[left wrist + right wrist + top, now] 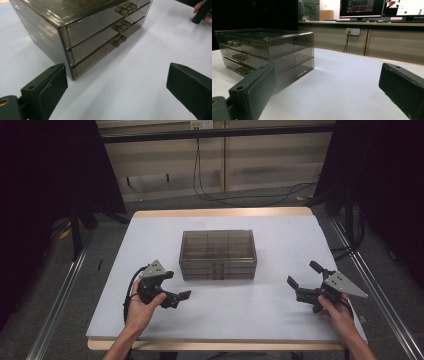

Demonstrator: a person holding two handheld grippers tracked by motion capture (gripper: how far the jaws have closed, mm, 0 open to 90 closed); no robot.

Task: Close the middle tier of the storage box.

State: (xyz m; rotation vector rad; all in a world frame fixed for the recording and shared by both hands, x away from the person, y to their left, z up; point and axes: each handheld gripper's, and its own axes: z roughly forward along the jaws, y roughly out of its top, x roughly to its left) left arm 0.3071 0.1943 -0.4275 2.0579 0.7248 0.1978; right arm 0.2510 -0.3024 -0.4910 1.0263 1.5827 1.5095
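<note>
All three drawers of the drawer box (218, 254) sit closed; left gripper (176, 287) and right gripper (303, 276) wait wide open, empty.

The table (150, 235) carries a white top with a wooden edge. Beyond the table, black cables (220, 197) trail across the grey floor (165, 202). A wall socket (353, 31) sits on the panel behind the table. Above the socket, monitors (362, 8) stand on a counter (362, 23).
</note>
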